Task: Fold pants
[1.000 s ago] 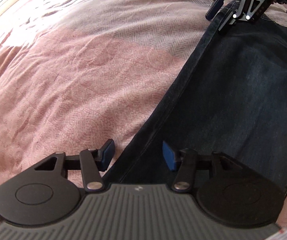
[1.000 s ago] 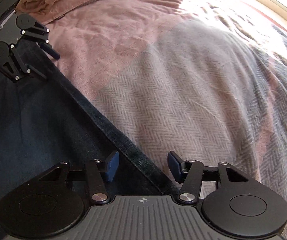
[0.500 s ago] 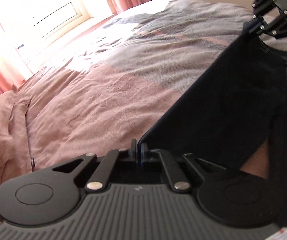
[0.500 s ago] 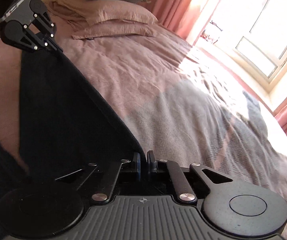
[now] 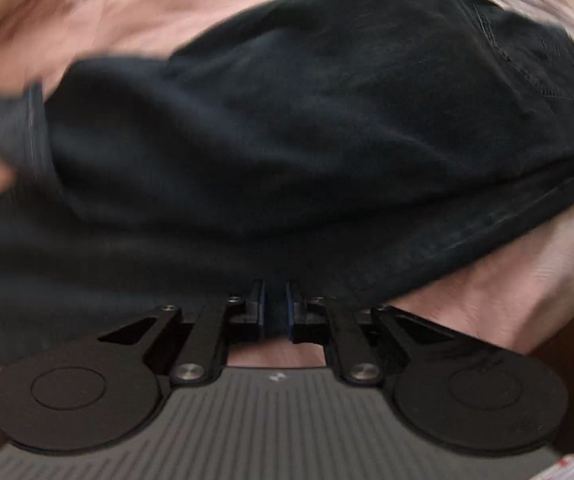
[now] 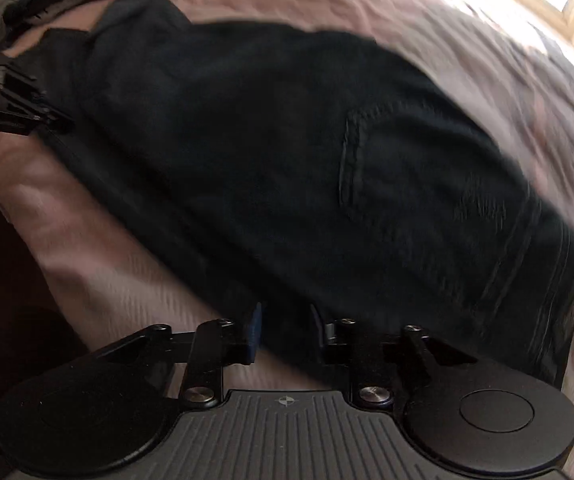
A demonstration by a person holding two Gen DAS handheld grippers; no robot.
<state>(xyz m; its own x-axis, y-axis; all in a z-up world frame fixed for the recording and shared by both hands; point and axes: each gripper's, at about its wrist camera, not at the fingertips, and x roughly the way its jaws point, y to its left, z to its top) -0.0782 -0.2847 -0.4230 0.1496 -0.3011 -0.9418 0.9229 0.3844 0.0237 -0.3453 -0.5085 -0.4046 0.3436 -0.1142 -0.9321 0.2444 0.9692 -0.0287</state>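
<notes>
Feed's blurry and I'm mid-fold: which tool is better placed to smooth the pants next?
Right, probably. The right tool has its jaws opening and standing clear of the pants edge between them, so it is nearly free. The left tool is only starting to open and pinches the pants.

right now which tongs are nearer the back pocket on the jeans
Right. The right tongs sit just below the back pocket; the left tongs are at the far edge of the jeans.

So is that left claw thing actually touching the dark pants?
Touching. In the left wrist view the left gripper has a fold of the pants between its opening, nearly shut jaws.
</notes>
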